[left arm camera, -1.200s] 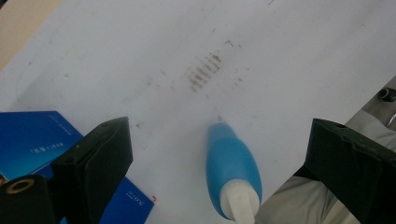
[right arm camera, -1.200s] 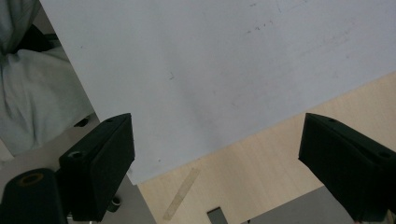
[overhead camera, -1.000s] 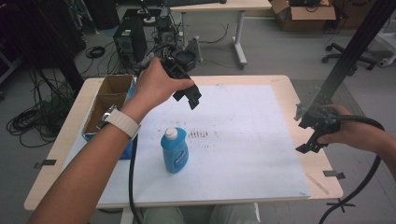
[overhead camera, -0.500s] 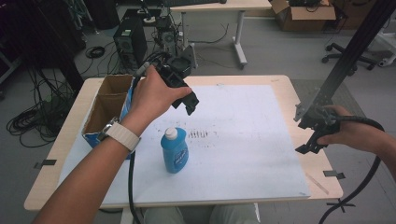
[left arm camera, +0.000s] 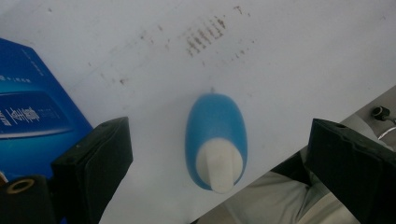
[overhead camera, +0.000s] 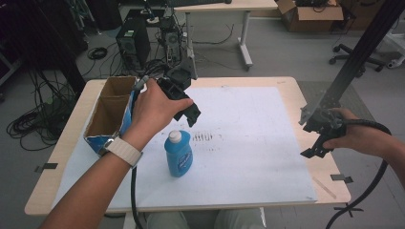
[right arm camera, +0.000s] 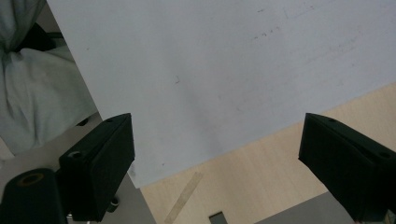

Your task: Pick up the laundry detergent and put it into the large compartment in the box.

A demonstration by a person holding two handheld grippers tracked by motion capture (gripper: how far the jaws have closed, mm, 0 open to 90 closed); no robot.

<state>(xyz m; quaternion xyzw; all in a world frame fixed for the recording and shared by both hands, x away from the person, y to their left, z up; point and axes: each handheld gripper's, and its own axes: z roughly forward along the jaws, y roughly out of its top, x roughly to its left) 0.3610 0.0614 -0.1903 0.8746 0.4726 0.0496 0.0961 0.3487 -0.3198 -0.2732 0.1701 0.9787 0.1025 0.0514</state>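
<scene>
Item: blue bottle [overhead camera: 178, 153] with white cap, standing upright on the white sheet [overhead camera: 248, 143] that covers the wooden table [overhead camera: 305, 95], near the person's edge and left of centre; just beyond it, a patch of dark smudges [overhead camera: 205, 137] on the sheet. Left gripper [overhead camera: 188, 112]: held in the left hand [overhead camera: 155, 107] above the sheet, beyond and slightly above the bottle, not touching it; jaws wide apart and empty, and in the left gripper view the bottle [left arm camera: 215, 140] sits between them seen from above, cap nearest the camera. Open cardboard box [overhead camera: 110, 112] with blue side: at the table's left, just beside the left hand; its blue face [left arm camera: 32, 116] lies behind the left jaw in the left gripper view. Right gripper [overhead camera: 315, 138]: held in the right hand [overhead camera: 356, 136] over the table's right edge, well apart from the bottle; jaws spread wide with nothing between them, looking down on the sheet's corner and bare wood. Wristband [overhead camera: 119, 150]: pale, on the left wrist.
</scene>
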